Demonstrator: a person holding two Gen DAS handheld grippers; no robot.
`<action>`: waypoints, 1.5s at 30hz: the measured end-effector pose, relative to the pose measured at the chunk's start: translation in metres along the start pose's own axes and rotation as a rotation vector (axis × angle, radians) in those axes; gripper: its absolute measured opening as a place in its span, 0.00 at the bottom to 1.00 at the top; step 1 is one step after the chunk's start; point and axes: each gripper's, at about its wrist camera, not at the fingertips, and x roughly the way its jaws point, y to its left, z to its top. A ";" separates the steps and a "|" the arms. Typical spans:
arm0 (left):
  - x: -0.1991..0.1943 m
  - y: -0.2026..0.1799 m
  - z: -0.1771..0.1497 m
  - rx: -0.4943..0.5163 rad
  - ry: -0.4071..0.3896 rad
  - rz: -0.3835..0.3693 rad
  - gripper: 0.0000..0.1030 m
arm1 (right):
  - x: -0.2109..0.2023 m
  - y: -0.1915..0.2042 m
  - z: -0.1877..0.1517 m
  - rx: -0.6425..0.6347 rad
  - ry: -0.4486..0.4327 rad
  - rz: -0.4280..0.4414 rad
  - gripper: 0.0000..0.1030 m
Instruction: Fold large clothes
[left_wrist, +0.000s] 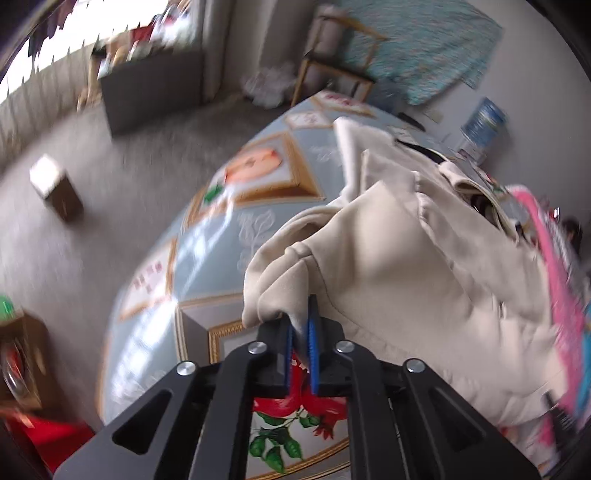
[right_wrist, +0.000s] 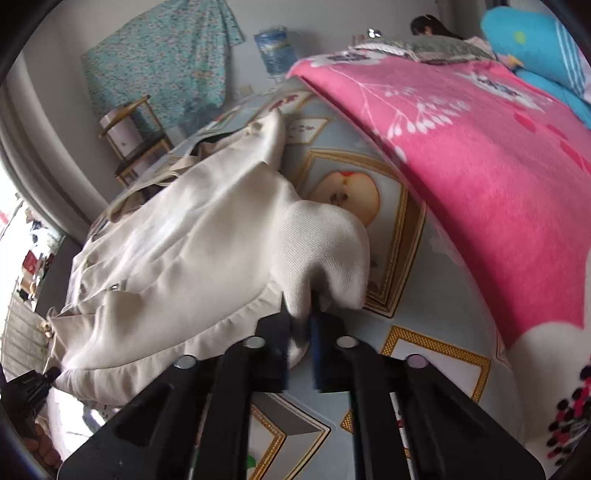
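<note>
The left gripper (left_wrist: 302, 321) had its blue-padded jaws pinched on a bunched fold of the cream jacket (left_wrist: 388, 258), the cloth rising in a peak from between the pads. The right gripper (right_wrist: 301, 325) was likewise clamped on a rounded tuck of the same garment (right_wrist: 192, 240), though blur hid its pads. The jacket lay crumpled across the bed's pale blue sheet (right_wrist: 417, 288) printed with framed fruit pictures; its far end, with a dark lining, was hard to make out. A pink floral blanket (right_wrist: 480, 166) lay just beside it, cut off at the frame edge. In the left wrist view the grey carpet (left_wrist: 110, 177) and a small box (left_wrist: 55, 186) were smeared by motion.
</note>
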 end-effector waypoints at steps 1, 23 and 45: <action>-0.008 -0.004 -0.002 0.047 -0.034 0.018 0.05 | -0.008 0.002 0.001 -0.022 -0.016 -0.002 0.04; -0.054 0.052 -0.052 0.201 0.132 -0.107 0.21 | -0.024 -0.072 -0.036 0.092 0.272 0.145 0.39; -0.017 0.013 -0.021 0.398 0.098 -0.130 0.36 | 0.037 0.215 -0.062 -0.858 0.394 0.481 0.49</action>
